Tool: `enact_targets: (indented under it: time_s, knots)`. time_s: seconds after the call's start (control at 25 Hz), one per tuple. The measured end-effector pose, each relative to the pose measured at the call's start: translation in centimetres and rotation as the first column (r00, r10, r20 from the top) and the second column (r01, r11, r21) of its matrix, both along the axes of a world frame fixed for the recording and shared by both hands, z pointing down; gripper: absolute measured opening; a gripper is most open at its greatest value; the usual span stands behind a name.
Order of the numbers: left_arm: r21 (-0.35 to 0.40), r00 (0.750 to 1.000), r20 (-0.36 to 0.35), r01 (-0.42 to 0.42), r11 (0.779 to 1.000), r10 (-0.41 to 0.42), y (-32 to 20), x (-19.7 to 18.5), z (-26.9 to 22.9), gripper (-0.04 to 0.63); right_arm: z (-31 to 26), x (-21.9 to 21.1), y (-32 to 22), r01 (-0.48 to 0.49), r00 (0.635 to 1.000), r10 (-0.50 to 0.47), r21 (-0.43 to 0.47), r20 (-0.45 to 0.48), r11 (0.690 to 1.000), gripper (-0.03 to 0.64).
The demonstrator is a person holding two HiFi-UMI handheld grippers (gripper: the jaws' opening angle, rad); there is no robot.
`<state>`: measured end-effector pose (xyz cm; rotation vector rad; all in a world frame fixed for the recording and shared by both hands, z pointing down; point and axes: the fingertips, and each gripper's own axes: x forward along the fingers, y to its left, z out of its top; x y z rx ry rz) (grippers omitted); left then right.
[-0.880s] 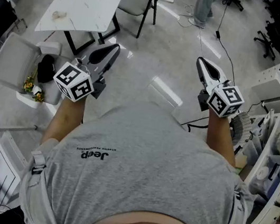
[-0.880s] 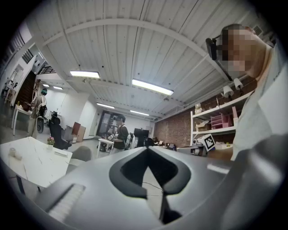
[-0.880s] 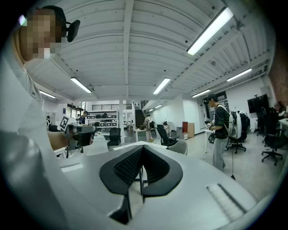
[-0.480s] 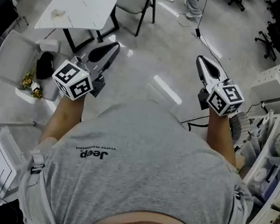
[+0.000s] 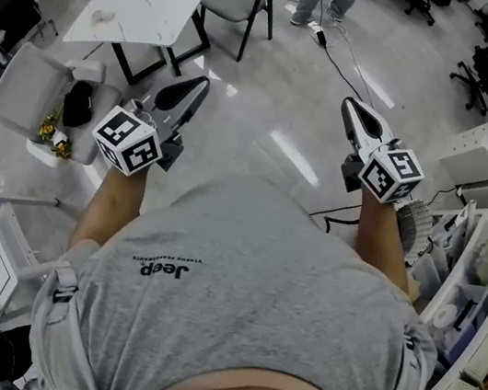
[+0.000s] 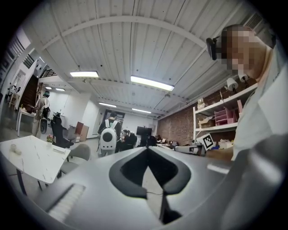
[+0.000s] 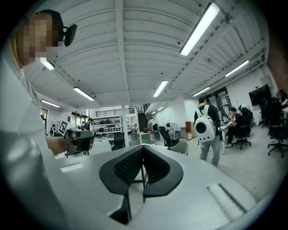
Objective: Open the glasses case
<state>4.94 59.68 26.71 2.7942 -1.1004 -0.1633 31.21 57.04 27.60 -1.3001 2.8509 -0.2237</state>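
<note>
Over the floor (image 5: 282,84), my left tongs (image 5: 196,86) and right tongs (image 5: 350,107) point level, both pinched fully together with nothing between them.

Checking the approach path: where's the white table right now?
Head view, upper left: the white table stands ahead of the left gripper, with a grey chair at its right side.

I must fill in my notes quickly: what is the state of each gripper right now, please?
Left gripper: closed, jaws together, holding nothing.
Right gripper: closed, jaws together, holding nothing.
</note>
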Motion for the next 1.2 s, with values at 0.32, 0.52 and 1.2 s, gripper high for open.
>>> enact_targets:
  time_s: [0.32,0.52,1.2]
  knots:
    - [-0.018,1.000,-0.002,-0.005,1.000,0.005,0.0,3.7,0.1,0.398,1.0,2.7,0.0,0.040,0.999,-0.040,0.001,0.033,0.999,0.005]
    - [-0.024,1.000,0.015,-0.017,1.000,0.018,-0.4,5.1,0.3,0.435,1.1,3.2,-0.7,0.048,0.998,-0.048,0.004,0.048,0.999,0.005]
    - [-0.006,0.993,-0.035,-0.109,0.994,0.109,-14.6,-3.6,2.2,0.440,1.8,-5.1,-12.8,-0.032,0.999,0.032,-0.006,-0.011,0.999,0.005]
